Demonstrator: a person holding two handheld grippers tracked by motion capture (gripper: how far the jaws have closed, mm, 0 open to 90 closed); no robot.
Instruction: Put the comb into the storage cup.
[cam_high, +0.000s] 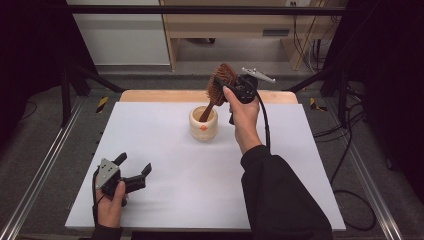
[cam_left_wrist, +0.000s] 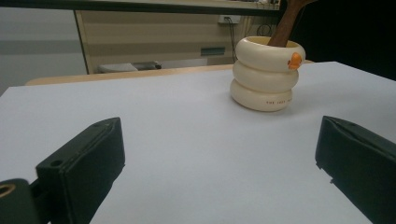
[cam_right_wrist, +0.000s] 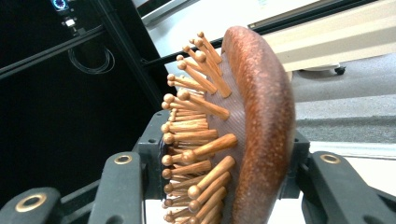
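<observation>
1. Setting: white tabletop (cam_high: 165, 150) with a wooden strip along its far edge; dark frame rails at both sides; pale cabinets and loose cables on the floor beyond.
2. Cream ringed cup (cam_high: 203, 123), three stacked bulges with a small orange mark on the upper ring; upright near the far centre of the tabletop.
3. Wooden hairbrush (cam_high: 218, 86): handle end down inside the cup, head up and leaning to the right, pins facing left in the high view.
4. Right gripper (cam_high: 223, 90): clamped across the brush head, one jaw on the pin side, the other on the rounded back, as seen in the right gripper view (cam_right_wrist: 229, 154).
5. Left gripper (cam_high: 134, 171): jaws spread wide, nothing between them, resting low near the front left corner, well apart from the cup.
6. Step in hand, by judgement: brush being set into, or drawn out of, the cup; direction not readable.
7. Next move calls for: keeping the handle clear of the rim, cup light enough to tip.
8. Hidden: handle tip and cup floor; contact between them unknown. Lettering on the lowest ring too small to read.
</observation>
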